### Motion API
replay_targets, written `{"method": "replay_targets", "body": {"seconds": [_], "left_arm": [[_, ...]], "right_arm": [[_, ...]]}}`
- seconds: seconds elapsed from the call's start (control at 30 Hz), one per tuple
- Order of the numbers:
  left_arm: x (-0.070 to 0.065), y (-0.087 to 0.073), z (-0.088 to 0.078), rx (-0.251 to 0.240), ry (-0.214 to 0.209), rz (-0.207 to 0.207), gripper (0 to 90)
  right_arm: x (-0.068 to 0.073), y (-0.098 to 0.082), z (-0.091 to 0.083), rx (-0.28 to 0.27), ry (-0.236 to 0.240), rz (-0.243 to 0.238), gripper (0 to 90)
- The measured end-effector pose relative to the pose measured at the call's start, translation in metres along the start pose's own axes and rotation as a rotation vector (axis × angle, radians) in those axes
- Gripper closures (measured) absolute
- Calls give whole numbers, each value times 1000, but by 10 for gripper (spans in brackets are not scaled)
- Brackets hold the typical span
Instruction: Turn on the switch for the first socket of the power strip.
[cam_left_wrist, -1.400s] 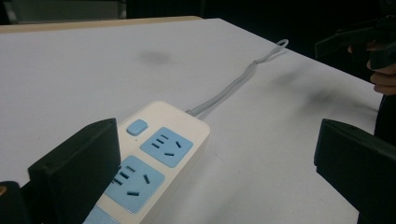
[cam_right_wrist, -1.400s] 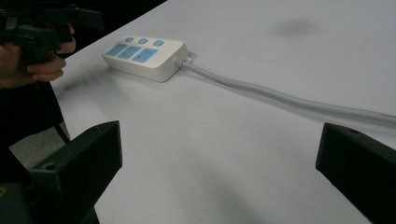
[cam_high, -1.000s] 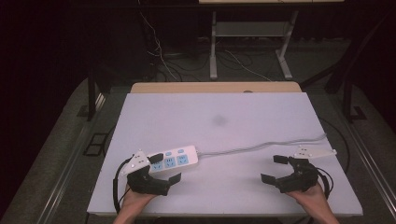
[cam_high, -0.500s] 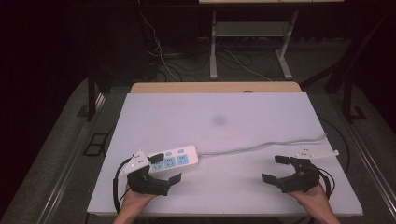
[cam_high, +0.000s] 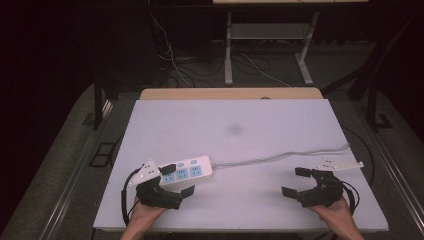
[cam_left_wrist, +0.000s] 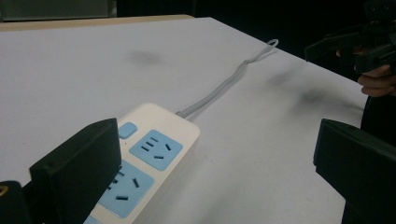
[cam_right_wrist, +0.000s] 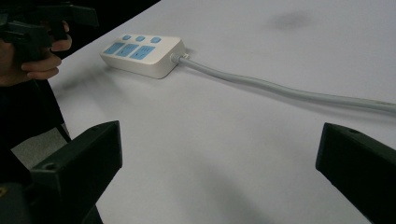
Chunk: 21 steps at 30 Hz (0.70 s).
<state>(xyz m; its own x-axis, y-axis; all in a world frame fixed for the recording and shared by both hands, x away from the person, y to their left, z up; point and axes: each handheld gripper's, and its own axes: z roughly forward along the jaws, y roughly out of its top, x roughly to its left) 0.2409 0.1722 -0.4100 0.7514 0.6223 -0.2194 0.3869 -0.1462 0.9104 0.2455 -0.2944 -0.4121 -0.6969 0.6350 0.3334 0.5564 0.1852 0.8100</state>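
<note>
Barely anything has moved since 0.5 s ago: left gripper (cam_high: 177, 179) still spread wide, white plastic power strip with 3 blue sockets (cam_high: 188, 168) touching its left finger (cam_left_wrist: 79, 161); right gripper (cam_high: 298, 182) gapes too, strip well off.

Not much going on here — the right gripper (cam_high: 300, 183) creeps a touch inward from the table's (cam_high: 235, 125) right edge, jaws wide apart, and sits slightly nearer the grey cable (cam_high: 280, 156). Left gripper (cam_high: 176, 180) barely nudges beside the power strip (cam_high: 186, 169).
</note>
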Motion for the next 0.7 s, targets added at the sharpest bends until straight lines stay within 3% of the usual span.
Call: {"method": "replay_targets", "body": {"seconds": [0.7], "left_arm": [[10, 21, 5, 81, 0, 8, 0]], "right_arm": [[-3, -2, -2, 5, -4, 9, 2]]}}
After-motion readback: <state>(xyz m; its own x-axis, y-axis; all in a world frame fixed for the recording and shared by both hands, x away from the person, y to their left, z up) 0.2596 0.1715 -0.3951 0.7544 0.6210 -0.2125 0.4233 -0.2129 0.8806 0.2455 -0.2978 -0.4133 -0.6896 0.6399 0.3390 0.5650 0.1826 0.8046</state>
